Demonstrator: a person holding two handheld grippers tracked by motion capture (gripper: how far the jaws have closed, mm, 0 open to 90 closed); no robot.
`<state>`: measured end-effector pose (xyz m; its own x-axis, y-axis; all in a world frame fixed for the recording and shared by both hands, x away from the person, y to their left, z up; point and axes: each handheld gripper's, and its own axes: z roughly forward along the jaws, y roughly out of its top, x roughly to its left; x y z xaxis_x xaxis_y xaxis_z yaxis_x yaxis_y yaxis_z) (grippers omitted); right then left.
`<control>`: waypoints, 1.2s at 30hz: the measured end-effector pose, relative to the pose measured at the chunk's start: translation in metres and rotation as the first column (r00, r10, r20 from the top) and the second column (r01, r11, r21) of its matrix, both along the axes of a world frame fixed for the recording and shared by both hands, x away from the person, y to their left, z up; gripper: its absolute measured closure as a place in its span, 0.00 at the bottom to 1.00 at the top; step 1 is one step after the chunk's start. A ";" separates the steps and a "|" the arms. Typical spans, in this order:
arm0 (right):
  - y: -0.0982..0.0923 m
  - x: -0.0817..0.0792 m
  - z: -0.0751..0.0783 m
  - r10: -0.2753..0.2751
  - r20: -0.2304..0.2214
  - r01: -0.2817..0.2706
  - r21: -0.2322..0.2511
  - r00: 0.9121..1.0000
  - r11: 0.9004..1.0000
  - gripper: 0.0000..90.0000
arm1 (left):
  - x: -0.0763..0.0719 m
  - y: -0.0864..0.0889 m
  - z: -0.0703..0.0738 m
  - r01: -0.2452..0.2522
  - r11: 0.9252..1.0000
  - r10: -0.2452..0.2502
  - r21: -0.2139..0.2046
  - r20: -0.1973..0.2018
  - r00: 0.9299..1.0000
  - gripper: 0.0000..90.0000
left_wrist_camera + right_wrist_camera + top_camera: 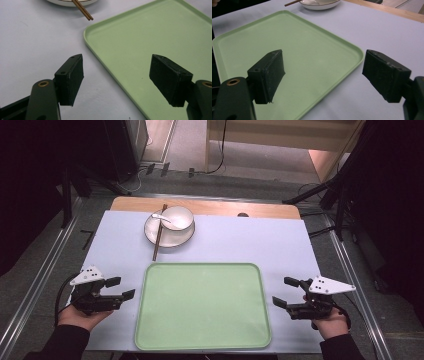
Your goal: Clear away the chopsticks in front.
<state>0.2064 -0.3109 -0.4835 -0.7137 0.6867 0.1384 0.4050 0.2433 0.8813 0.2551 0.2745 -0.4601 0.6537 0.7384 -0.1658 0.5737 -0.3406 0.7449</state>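
Two grippers, left gripper (120, 289) and right gripper (285, 292), hover wide open and empty beside the green tray (202, 342) at the surface's near edge; bowl (176, 217), plate (152, 234), chopsticks (158, 240) wait near the far edge, so approach low, gripping the plate rim.

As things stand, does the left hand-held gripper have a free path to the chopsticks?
Probably yes. The left hand-held gripper is open and empty, and bare table lies between it and the chopsticks, which lean on the plate beyond the tray.
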 end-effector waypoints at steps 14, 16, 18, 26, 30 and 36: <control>0.001 -0.001 0.001 0.006 0.006 -0.006 0.002 1.000 1.000 0.20 | 0.000 0.002 -0.002 -0.001 1.000 0.001 0.018 0.012 1.000 0.30; 0.001 -0.001 0.001 0.005 0.006 -0.005 0.003 1.000 1.000 0.20 | 0.000 0.002 -0.002 0.000 1.000 0.000 0.019 0.010 1.000 0.30; 0.001 -0.001 0.001 0.005 0.007 -0.005 0.004 1.000 1.000 0.20 | 0.001 0.001 -0.003 0.001 1.000 -0.001 0.014 0.008 1.000 0.29; 0.001 -0.001 0.001 0.008 0.004 -0.008 0.000 1.000 1.000 0.20 | 0.000 0.002 -0.002 -0.001 1.000 0.001 -0.001 0.011 1.000 0.29; 0.001 -0.001 0.001 0.008 0.005 -0.008 0.000 1.000 1.000 0.20 | -0.001 0.003 -0.002 0.010 1.000 -0.010 -0.014 0.026 1.000 0.33; 0.001 -0.001 0.001 0.008 0.004 -0.008 0.000 1.000 1.000 0.20 | -0.001 0.003 -0.003 0.007 0.999 -0.007 -0.039 0.015 1.000 0.38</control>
<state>0.2055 -0.3098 -0.4825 -0.7194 0.6813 0.1351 0.3993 0.2466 0.8830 0.2542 0.2778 -0.4629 0.6615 0.7268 -0.1847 0.5603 -0.3153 0.7660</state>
